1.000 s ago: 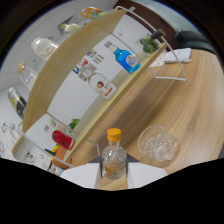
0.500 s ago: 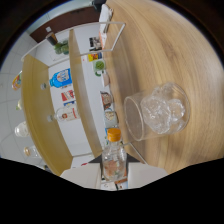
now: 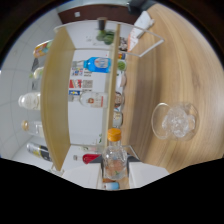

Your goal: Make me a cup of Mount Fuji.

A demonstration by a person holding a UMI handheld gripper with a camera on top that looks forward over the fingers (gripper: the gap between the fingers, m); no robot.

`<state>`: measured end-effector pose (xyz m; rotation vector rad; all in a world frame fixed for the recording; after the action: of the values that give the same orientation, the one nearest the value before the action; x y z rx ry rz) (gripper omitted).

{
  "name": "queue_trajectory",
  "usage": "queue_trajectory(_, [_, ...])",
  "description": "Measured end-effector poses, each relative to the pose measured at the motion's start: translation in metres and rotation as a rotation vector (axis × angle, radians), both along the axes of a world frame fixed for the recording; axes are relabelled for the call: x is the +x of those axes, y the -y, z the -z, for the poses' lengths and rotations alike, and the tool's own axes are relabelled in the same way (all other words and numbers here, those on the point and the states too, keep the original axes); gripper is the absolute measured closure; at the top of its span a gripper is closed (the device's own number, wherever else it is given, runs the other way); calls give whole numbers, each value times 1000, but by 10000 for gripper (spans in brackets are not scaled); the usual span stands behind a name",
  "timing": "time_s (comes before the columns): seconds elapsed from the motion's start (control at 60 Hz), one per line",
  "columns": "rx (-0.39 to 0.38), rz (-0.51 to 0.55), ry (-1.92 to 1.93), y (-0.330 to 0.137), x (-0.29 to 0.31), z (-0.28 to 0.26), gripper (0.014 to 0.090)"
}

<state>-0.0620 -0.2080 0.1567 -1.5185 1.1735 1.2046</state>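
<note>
A small clear bottle [image 3: 114, 161] with an orange cap [image 3: 114, 134] stands between my two fingers, and my gripper [image 3: 114, 172] is shut on it. The whole view is rolled about a quarter turn, so the bottle lies roughly sideways relative to the counter, and its cap is on. A clear glass [image 3: 175, 121] holding ice stands on the wooden counter [image 3: 195, 70], just beyond the fingers and off to the right of the bottle. The bottle's cap is apart from the glass rim.
Wooden wall shelves [image 3: 54, 100] carry several bottles, among them a blue one [image 3: 97, 64] and a clear one [image 3: 92, 99]. A red item [image 3: 90, 158] sits near the bottle. A clear acrylic stand [image 3: 145, 37] and a green plant [image 3: 106, 35] stand farther along the counter.
The gripper has rolled further with the bottle in it, about a quarter turn over the second. The glass has shifted from ahead of the bottle to its right.
</note>
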Motion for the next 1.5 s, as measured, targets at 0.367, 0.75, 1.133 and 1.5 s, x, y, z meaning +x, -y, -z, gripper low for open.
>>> queue_trajectory(0.367, [35, -152, 1140, 0, -86, -3, 696])
queue_trajectory(0.75, [-113, -373, 1435, -4, -129, 117, 696])
queue_trajectory(1.133, [-178, -447, 1375, -7, -141, 142, 689])
queue_trajectory(1.5, [-179, -480, 1371, 15, -141, 144, 511])
